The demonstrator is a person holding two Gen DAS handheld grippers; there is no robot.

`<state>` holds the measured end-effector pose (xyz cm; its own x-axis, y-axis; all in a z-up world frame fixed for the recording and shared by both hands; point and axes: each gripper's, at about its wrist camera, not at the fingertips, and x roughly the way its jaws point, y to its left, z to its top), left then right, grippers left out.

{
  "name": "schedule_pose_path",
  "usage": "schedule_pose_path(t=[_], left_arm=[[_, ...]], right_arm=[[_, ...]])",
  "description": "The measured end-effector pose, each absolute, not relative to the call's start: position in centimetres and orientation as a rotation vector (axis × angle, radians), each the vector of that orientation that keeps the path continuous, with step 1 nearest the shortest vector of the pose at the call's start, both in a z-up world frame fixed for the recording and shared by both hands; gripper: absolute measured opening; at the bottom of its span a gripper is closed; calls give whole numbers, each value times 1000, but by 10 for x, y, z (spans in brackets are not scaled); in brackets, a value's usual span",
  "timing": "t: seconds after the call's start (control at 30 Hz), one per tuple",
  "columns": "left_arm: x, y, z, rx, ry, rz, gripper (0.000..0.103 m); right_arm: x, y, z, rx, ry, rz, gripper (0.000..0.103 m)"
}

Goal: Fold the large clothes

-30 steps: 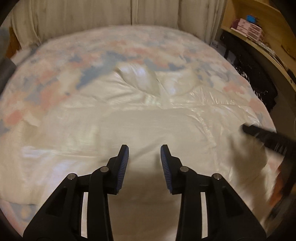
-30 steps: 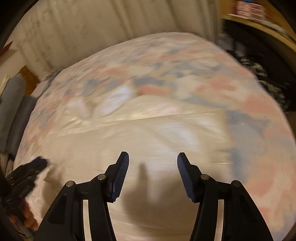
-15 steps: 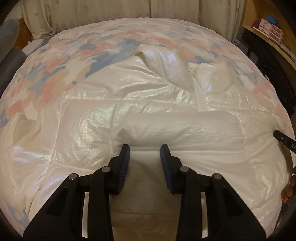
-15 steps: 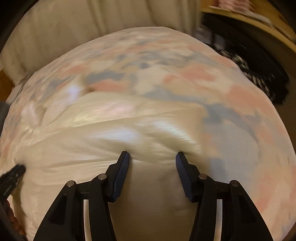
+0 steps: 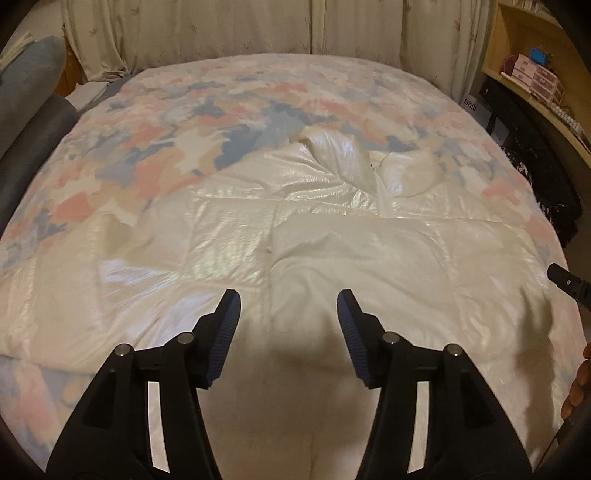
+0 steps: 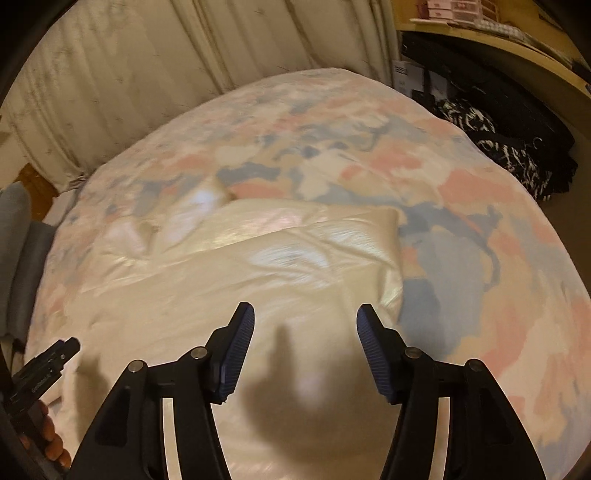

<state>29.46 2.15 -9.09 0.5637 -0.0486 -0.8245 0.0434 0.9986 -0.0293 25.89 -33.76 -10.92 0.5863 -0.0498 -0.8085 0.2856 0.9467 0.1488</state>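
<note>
A shiny white padded jacket (image 5: 332, 240) lies spread on the bed, its lower part folded up over the body and its collar at the far side. My left gripper (image 5: 286, 299) hovers over the jacket's near half. Its jaws are opening, with nothing between the blue pads. My right gripper (image 6: 304, 310) hangs over the jacket (image 6: 258, 280) near its right edge, jaws also opening and empty. The left wrist view catches the right gripper (image 5: 569, 286) at its right rim. At the lower left of the right wrist view, the left gripper (image 6: 48, 369) shows with a hand.
The bed wears a quilt (image 5: 184, 122) patterned in pink, blue and cream. Curtains (image 5: 221, 29) hang behind it. A wooden shelf (image 5: 535, 70) with boxes and a black bag (image 6: 498, 122) stand to the right. A grey chair (image 5: 29, 110) is at the left.
Both grippers have drawn back and risen off the jacket. The left jaws, narrow at the folded edge before, now stand wider. The fold lies flat on the jacket.
</note>
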Motion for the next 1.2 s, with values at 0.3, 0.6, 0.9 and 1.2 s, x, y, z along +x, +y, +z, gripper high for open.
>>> schedule_pose_path(t=[0.3,0.6,0.9,1.2], left_arm=[[206,42,-26,-3,921,-35,53],[118,73,9,-14,878,-19,56],[63,107,22,-35,850,-6,61],[43,159,17,-100,845,25,65]], right_arm=[[171,-275,-45,275,867,-104,69],[82,-212,-13,263,831,-33,70],[32,-142,-2,186,811,37,70],[10,-51,5,92,802,115,70]])
